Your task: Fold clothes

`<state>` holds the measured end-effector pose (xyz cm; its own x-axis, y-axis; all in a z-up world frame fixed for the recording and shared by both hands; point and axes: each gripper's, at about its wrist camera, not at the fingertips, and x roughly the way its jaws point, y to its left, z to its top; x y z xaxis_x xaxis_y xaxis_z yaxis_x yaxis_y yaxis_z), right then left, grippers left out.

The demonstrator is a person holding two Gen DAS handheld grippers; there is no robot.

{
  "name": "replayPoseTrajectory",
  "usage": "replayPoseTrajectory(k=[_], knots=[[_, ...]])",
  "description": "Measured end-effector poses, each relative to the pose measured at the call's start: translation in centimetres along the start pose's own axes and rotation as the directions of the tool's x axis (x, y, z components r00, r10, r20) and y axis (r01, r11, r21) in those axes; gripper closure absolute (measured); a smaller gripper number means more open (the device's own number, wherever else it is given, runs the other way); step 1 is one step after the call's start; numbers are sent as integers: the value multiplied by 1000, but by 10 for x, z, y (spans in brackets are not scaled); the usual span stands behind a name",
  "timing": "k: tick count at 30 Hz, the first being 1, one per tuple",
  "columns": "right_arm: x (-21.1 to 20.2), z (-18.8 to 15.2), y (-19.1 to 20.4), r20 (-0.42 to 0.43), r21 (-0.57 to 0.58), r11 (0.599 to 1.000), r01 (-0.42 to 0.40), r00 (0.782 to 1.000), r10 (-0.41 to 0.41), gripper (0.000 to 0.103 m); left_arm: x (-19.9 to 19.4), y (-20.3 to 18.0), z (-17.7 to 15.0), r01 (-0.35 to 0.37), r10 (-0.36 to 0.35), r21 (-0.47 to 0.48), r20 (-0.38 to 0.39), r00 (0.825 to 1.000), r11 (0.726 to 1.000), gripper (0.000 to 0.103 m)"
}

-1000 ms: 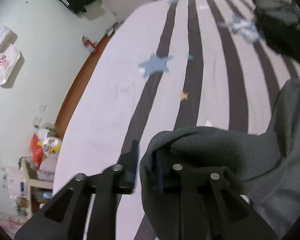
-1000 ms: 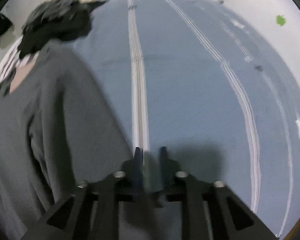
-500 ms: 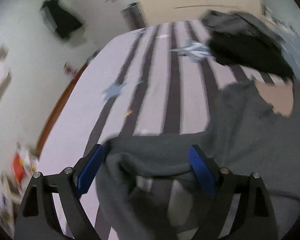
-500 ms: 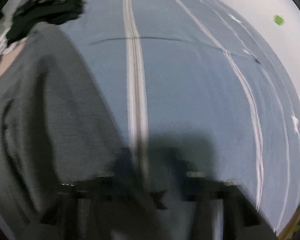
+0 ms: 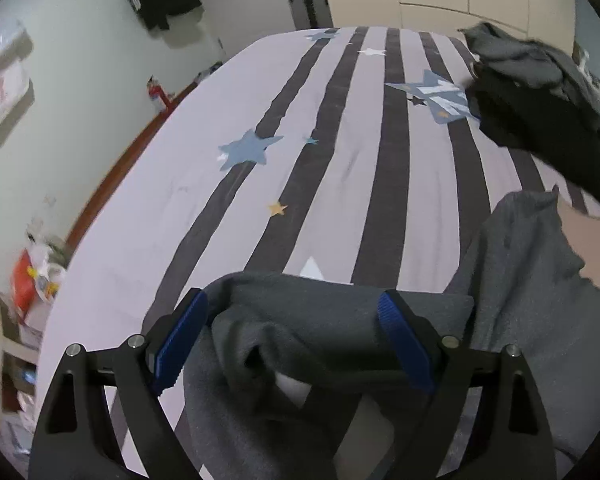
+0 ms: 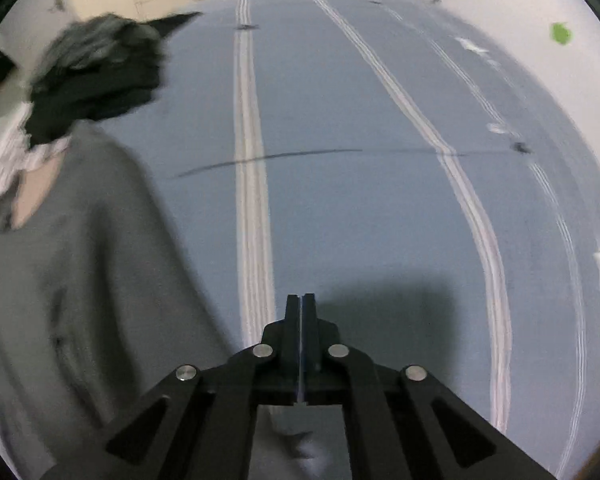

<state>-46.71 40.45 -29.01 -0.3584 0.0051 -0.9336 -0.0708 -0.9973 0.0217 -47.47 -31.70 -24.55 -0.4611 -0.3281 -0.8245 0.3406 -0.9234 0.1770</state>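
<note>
The grey sweater [image 5: 520, 292] is lying on the striped bed sheet [image 5: 340, 160], with one sleeve end [image 5: 300, 320] bunched between the left gripper [image 5: 296, 340]. Its blue pads [image 5: 404, 344] are standing wide apart. The right gripper [image 6: 301, 312] is looking pressed together, just starting to part, holding nothing. A dark clothes pile [image 5: 540, 112] is sitting farther back.

Both cameras sit on the grippers and look steeply down along the fingers, close above the bed. The left wrist view faces the striped sheet [image 5: 340, 168] and the wall behind it. The right wrist view faces the blue sheet [image 6: 340, 200]. Both views share the grey garment [image 5: 532, 272] [image 6: 80, 260] and the dark clothes pile [image 5: 540, 120] [image 6: 96, 80].
</note>
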Motion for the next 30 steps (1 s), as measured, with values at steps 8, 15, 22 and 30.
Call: replayPoseTrajectory(k=[8,15,22,30], knots=[[12,-41,53,-18,-86,995,-53,998,52,57,-2,1,-25,34,-34,-4,-22,999,999,17],[15,-64,62,-46,-113,992,53,997,-59,50,-14,19,-52,-7,7,12,-23,1000,1000,17],[14,-53,63,-38,-91,995,44,998,-48,101,7,30,-70,-114,117,39,-97,988,993,17],[-9,-7,40,52,-84,979,186,982,-182,101,13,30,-76,-135,144,78,-125,982,988,17]])
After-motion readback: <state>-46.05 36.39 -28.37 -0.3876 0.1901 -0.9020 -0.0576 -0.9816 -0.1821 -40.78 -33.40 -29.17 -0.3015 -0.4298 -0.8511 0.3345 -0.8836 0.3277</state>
